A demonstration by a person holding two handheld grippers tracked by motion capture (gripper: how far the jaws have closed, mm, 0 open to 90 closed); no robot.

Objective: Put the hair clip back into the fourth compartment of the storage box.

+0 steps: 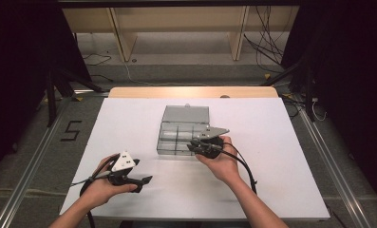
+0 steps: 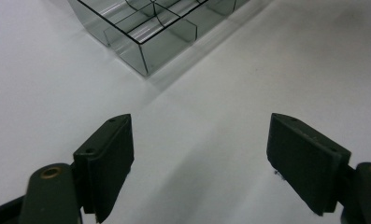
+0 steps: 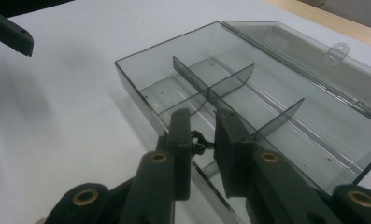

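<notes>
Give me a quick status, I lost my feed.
Left gripper open, idle on bare table. Right gripper shut on small dark piece over open compartment box. Nothing in the way.

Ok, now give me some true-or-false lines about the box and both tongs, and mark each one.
1. The box has its lid open. True.
2. The left tongs are shut on the box. False: they stand wide open above the bare white table, apart from the box.
3. The right tongs pinch a small dark piece at the box's near wall. True.
4. The compartments are full of parts. False: those in view look empty.
</notes>
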